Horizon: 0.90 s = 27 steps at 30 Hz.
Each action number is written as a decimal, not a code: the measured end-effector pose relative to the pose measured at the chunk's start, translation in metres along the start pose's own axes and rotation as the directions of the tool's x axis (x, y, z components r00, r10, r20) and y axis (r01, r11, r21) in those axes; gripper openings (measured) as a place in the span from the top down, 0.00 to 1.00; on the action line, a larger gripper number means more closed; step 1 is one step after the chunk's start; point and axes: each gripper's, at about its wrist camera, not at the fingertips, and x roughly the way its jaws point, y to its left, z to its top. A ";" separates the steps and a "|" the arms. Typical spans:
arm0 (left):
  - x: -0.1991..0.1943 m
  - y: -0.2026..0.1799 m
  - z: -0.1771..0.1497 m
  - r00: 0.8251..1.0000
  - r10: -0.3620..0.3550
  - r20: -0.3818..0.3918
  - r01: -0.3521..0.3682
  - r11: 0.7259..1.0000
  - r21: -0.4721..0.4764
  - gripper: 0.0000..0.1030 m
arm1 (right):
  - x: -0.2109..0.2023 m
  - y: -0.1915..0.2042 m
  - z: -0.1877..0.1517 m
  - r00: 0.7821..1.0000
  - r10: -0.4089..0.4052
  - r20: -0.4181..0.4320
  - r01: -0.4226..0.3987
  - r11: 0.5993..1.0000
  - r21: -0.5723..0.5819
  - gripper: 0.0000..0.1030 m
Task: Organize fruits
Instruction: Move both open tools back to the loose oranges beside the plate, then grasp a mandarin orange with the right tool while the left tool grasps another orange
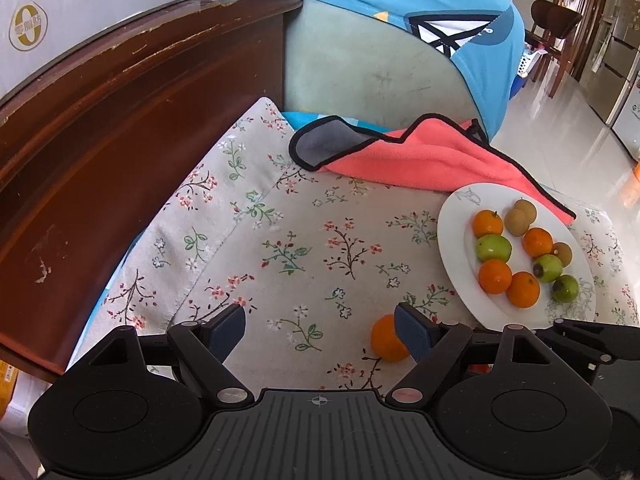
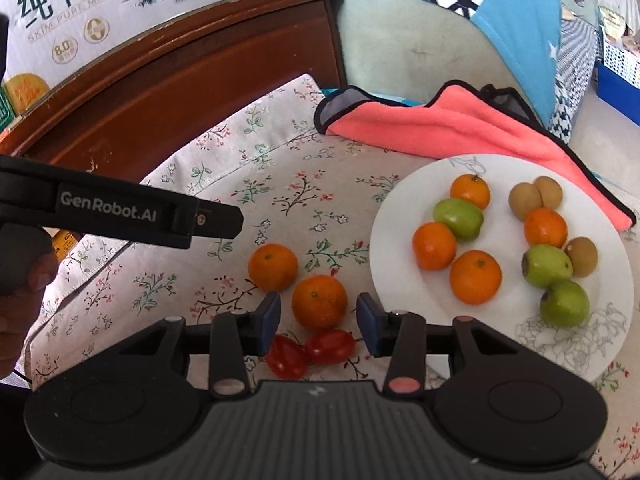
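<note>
A white plate [image 2: 400, 208] on the floral tablecloth holds several oranges, green fruits and brown fruits; it also shows in the left wrist view [image 1: 452, 216]. My right gripper [image 2: 318, 314] is open, its fingers either side of a loose orange [image 2: 319, 301] on the cloth, not touching it. A second loose orange [image 2: 273, 266] lies just left of it, and two red tomatoes [image 2: 310, 352] lie under the gripper. My left gripper [image 1: 320, 322] is open and empty; one orange [image 1: 386, 342] sits by its right finger [image 1: 412, 330].
A pink cloth with a black hem [image 2: 452, 128] lies behind the plate. A dark wooden cabinet [image 1: 120, 120] with a milk carton [image 2: 100, 4] on top stands to the left. A green chair with blue clothing [image 1: 380, 64] stands behind the table.
</note>
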 end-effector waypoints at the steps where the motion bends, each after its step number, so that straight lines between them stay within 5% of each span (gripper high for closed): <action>1: 0.000 0.000 0.000 1.000 0.000 -0.001 0.000 1.000 -0.002 0.20 | 0.003 0.002 0.000 1.000 -0.008 -0.004 0.008 1.000 -0.012 0.61; 4: 0.000 0.001 -0.001 1.000 -0.007 -0.002 0.007 1.000 -0.014 0.20 | 0.007 0.008 -0.001 1.000 -0.029 -0.002 0.029 0.998 -0.051 0.69; 9: 0.002 0.000 -0.001 1.000 -0.016 -0.002 0.016 1.000 -0.013 0.20 | -0.001 0.007 0.000 1.000 -0.022 0.012 0.022 0.999 -0.041 0.70; 17: 0.008 -0.006 -0.007 1.000 -0.024 0.011 0.023 0.999 0.029 0.21 | -0.045 -0.011 0.002 0.998 -0.027 0.061 0.024 0.999 0.045 0.70; 27: 0.026 -0.029 -0.021 0.998 -0.057 -0.006 0.058 0.992 0.115 0.32 | -0.072 -0.028 -0.015 0.999 -0.043 0.027 0.037 0.982 0.185 0.70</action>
